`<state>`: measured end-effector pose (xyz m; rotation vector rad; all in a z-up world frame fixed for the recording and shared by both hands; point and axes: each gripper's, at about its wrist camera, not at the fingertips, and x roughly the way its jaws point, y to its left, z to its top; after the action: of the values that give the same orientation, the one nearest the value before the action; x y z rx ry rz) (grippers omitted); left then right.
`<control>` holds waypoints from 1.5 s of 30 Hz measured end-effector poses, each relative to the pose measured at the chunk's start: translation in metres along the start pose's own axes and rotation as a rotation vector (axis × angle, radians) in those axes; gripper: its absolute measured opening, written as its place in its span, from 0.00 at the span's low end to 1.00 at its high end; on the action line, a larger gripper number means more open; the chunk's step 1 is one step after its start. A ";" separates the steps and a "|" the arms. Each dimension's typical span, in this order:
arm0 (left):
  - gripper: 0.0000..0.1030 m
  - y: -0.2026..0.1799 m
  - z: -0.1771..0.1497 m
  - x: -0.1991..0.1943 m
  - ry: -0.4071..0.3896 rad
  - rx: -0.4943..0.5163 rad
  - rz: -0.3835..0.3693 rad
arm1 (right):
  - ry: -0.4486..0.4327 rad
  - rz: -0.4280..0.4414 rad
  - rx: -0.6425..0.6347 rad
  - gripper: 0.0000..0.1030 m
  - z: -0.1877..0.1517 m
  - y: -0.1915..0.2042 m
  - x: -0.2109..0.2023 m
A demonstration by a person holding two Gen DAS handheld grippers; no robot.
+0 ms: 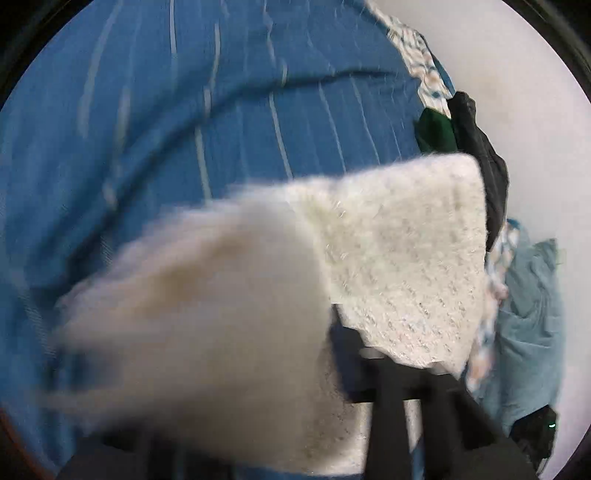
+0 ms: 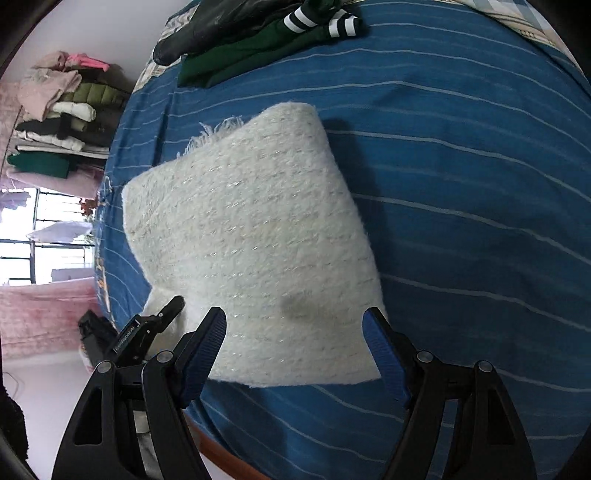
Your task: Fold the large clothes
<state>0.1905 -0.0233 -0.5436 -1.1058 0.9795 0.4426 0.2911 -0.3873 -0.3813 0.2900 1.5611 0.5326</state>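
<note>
A white fuzzy knit garment [image 2: 255,240] lies folded into a thick rectangle on the blue striped bedspread [image 2: 461,184]. My right gripper [image 2: 295,332] is open just above its near edge, blue-padded fingers [image 2: 207,339] apart, holding nothing. In the left wrist view the same white garment [image 1: 399,258] fills the lower middle, part of it blurred and draped over my left gripper, whose fingers [image 1: 391,406] are mostly hidden by the cloth. The left gripper [image 2: 162,317] also shows in the right wrist view, at the garment's left corner.
A dark green garment [image 2: 251,55], a black garment [image 2: 207,26] and striped cuffs [image 2: 343,22] lie at the bed's far end. A stack of folded clothes [image 2: 62,122] stands on shelves left. Light blue bedding [image 1: 528,314] lies beside the bed.
</note>
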 end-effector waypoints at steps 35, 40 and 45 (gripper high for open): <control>0.79 0.039 -0.049 -0.087 0.038 0.115 0.270 | 0.203 -0.147 -0.330 0.40 0.096 0.124 0.109; 0.79 0.038 -0.063 -0.062 0.060 -0.088 0.085 | 0.187 0.090 -0.285 0.57 0.100 0.085 0.049; 0.79 0.049 -0.058 -0.027 0.003 -0.227 0.003 | 0.152 0.128 -0.210 0.77 0.106 0.002 0.040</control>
<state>0.1152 -0.0505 -0.5534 -1.3093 0.9501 0.5644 0.3925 -0.3496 -0.4144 0.1930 1.6246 0.8290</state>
